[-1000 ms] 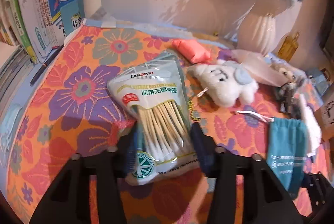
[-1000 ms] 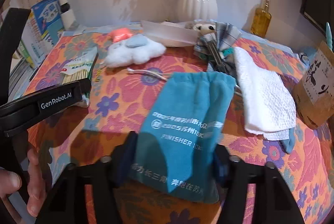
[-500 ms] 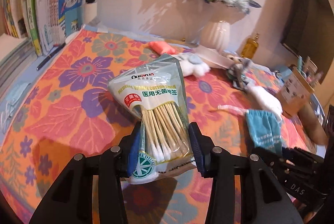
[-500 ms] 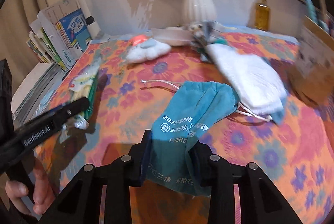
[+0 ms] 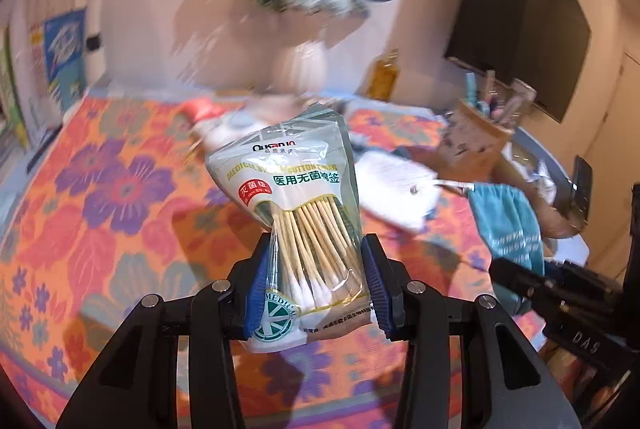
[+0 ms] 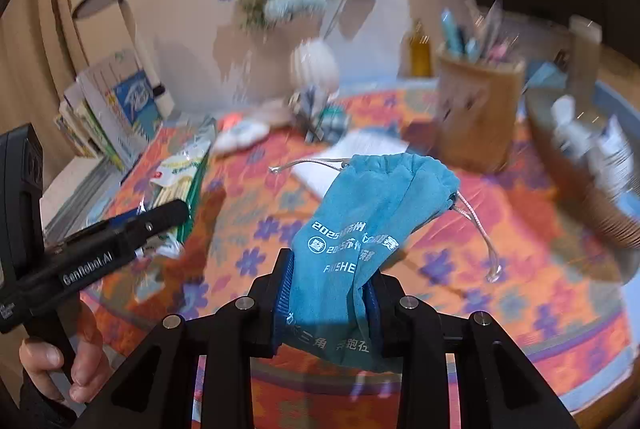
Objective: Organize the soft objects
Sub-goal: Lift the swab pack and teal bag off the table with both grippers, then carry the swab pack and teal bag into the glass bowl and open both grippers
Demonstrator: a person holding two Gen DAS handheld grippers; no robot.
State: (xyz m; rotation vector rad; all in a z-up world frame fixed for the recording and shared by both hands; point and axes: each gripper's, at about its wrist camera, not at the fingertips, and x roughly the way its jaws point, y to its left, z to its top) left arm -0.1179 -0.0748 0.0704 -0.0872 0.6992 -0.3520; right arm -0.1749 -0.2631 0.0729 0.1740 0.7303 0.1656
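Observation:
My left gripper (image 5: 316,289) is shut on a clear bag of cotton swabs (image 5: 304,213) and holds it up above the floral tablecloth (image 5: 100,213). My right gripper (image 6: 326,293) is shut on a teal drawstring pouch (image 6: 372,213), also lifted off the table, its cords hanging to the right. The pouch shows in the left wrist view (image 5: 506,221) at the right, and the swab bag shows in the right wrist view (image 6: 180,173) at the left. A white plush toy (image 6: 240,137) and a white cloth (image 5: 396,185) lie on the table behind.
A white vase with flowers (image 6: 314,65) stands at the back. A brown pen holder (image 6: 476,113) and a yellow bottle (image 5: 384,75) stand at the back right, books (image 6: 112,109) at the left. A woven basket (image 6: 580,165) sits at the right edge.
Both grippers have risen and pulled back from the table, lifting the swab bag and the teal pouch clear of the cloth. The views are blurred with motion.

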